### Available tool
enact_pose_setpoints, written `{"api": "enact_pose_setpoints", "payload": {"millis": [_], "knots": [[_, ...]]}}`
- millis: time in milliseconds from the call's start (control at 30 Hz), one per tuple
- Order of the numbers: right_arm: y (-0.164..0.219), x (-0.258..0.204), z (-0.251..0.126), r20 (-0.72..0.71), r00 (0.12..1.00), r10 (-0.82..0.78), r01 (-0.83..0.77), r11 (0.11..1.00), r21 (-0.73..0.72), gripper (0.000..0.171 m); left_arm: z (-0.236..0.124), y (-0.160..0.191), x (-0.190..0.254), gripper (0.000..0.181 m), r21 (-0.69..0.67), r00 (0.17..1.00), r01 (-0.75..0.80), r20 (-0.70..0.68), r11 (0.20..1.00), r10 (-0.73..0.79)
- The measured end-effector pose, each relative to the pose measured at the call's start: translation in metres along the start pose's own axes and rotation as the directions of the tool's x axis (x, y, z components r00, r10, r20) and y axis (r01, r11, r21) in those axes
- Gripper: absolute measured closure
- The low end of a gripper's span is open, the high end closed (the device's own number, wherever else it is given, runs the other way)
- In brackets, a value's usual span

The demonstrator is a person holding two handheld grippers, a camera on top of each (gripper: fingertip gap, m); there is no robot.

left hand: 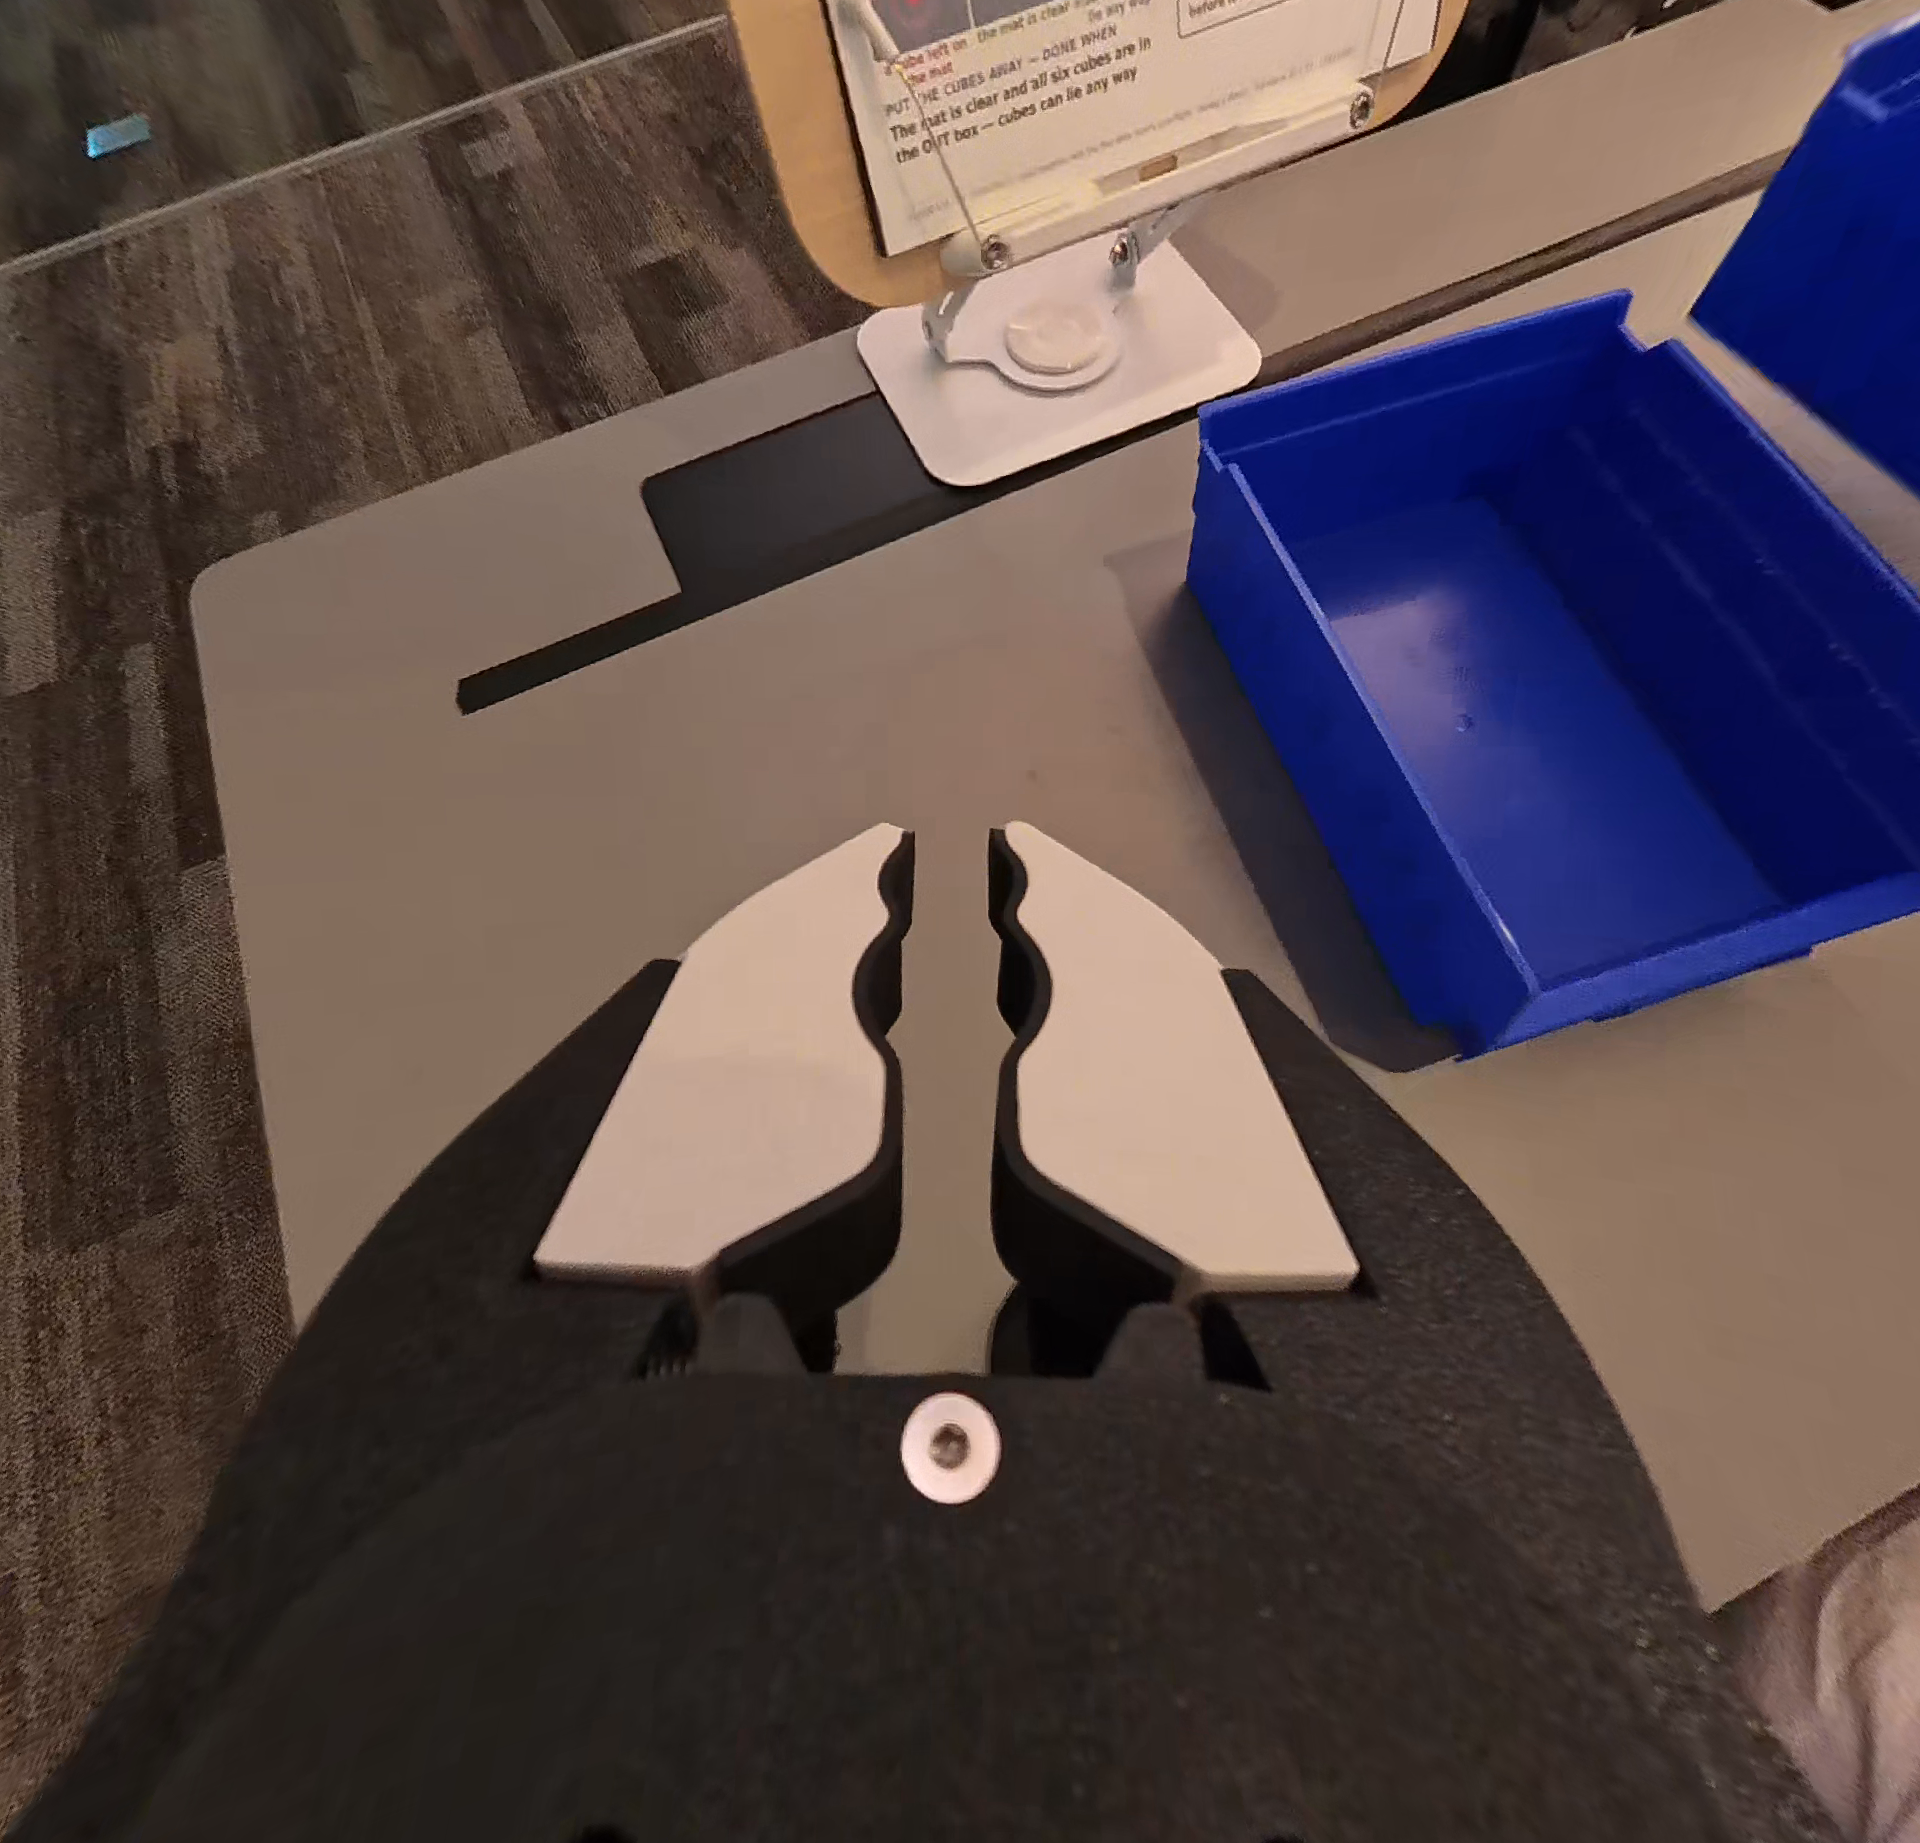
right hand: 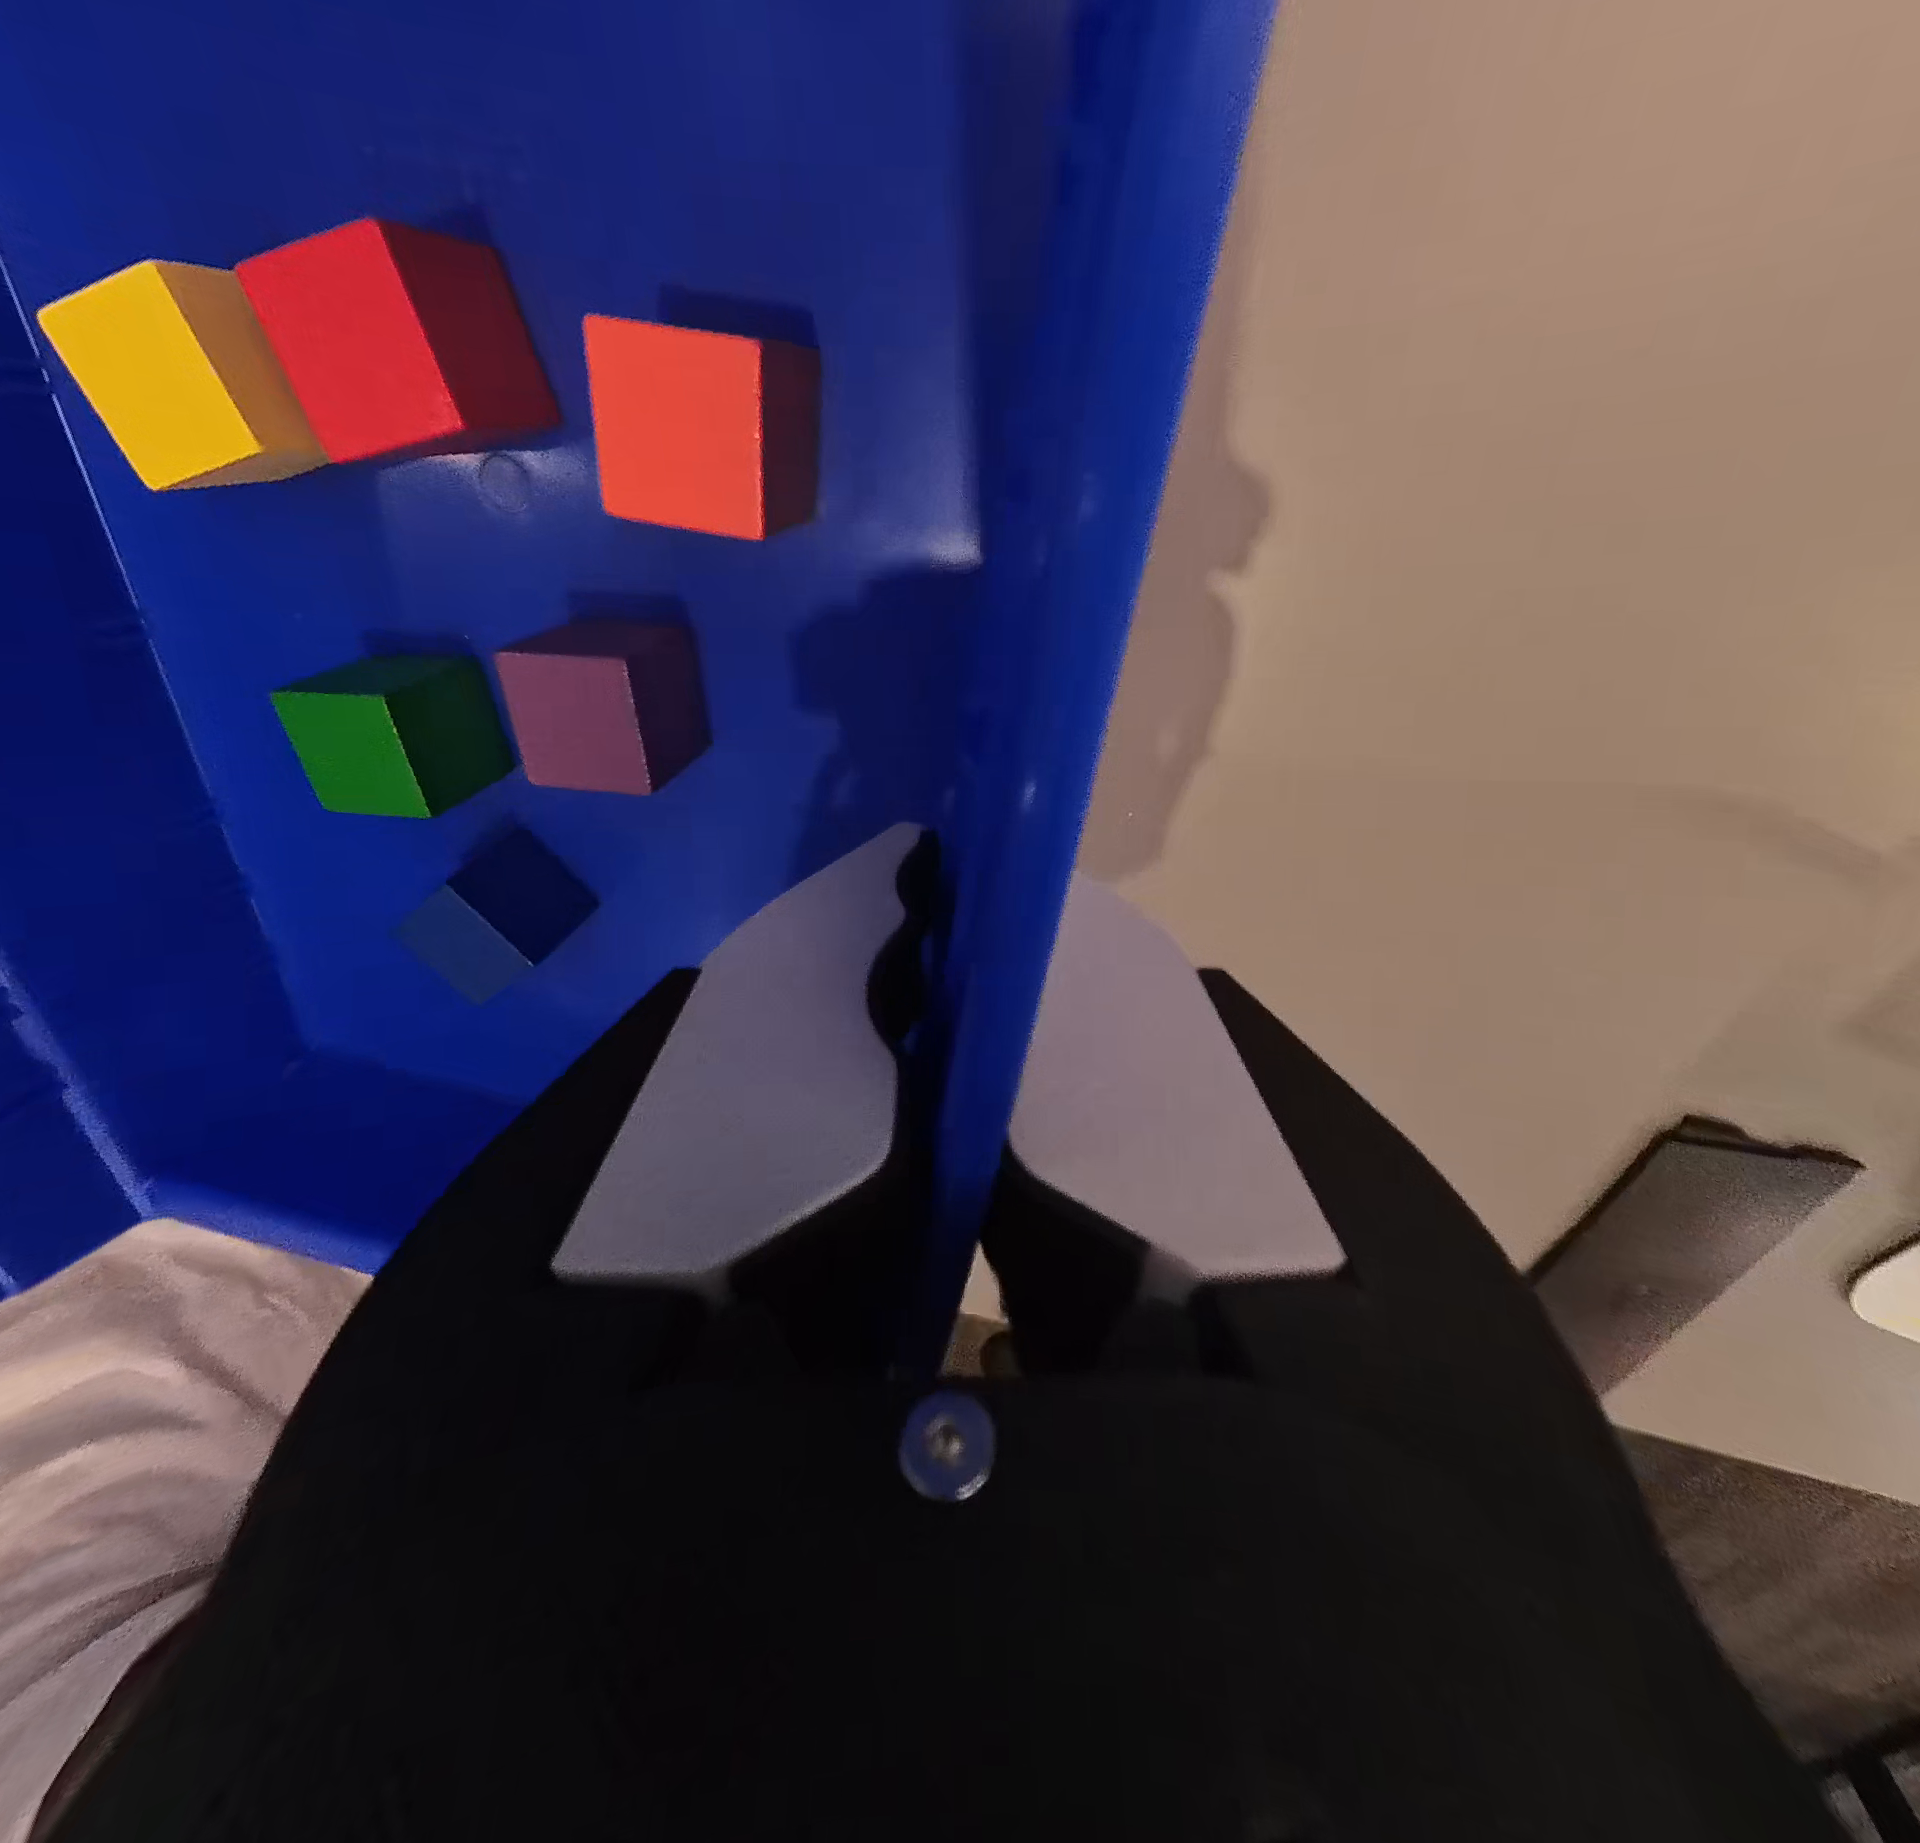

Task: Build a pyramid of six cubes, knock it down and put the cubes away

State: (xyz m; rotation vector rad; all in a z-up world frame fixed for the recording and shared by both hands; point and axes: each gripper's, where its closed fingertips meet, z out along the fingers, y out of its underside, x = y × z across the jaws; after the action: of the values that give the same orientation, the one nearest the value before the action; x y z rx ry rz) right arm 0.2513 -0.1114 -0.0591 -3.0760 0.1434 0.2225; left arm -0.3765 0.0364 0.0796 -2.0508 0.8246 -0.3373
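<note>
Cubes, six of them, lie loose inside the blue bin [right hand: 623,79] whose side wall the right gripper [right hand: 982,858] clamps.

Yellow cube [right hand: 156,380] touches red [right hand: 353,339]; orange [right hand: 675,422], green [right hand: 353,754], purple [right hand: 577,718] and dark blue [right hand: 468,936] sit left of the fingers, apart from them. Left gripper [left hand: 951,837] hovers over the grey table [left hand: 416,806], slightly parted, holding nothing, beside an empty blue bin [left hand: 1351,754].

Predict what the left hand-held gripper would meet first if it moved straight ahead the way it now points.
Probably the bare grey table: the left hand-held gripper points down at it, with the empty blue bin off to its right. Depth is uncertain.
</note>
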Motion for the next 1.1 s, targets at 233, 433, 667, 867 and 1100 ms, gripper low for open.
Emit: {"api": "enact_pose_setpoints", "payload": {"millis": [233,433,667,867,1100], "knots": [[-0.039,-0.094,-0.082,-0.042,0.995,-0.095,0.095,0.995,0.002,0.164,-0.007,0.016,-0.018,0.167,-0.038,0.999,0.024,0.034,0.999,-0.022],[-0.096,-0.255,-0.063,0.07,0.957,-0.28,0.283,0.958,-0.038,0.164,0.0,0.032,-0.046,0.165,-0.065,0.991,0.13,0.043,0.989,-0.127],[-0.139,-0.444,0.004,0.254,0.849,-0.463,0.492,0.869,-0.06,0.163,-0.024,0.064,-0.108,0.169,-0.007,0.926,0.348,0.16,0.938,-0.342],[-0.162,-0.534,0.069,0.24,0.832,-0.5,0.533,0.84,-0.097,0.163,-0.043,0.084,-0.13,0.17,0.012,0.895,0.392,0.227,0.92,-0.384],[-0.182,-0.567,0.141,0.088,0.865,-0.494,0.501,0.85,-0.163,0.163,-0.036,0.09,-0.127,0.167,-0.037,0.904,0.389,0.205,0.92,-0.374]]}}
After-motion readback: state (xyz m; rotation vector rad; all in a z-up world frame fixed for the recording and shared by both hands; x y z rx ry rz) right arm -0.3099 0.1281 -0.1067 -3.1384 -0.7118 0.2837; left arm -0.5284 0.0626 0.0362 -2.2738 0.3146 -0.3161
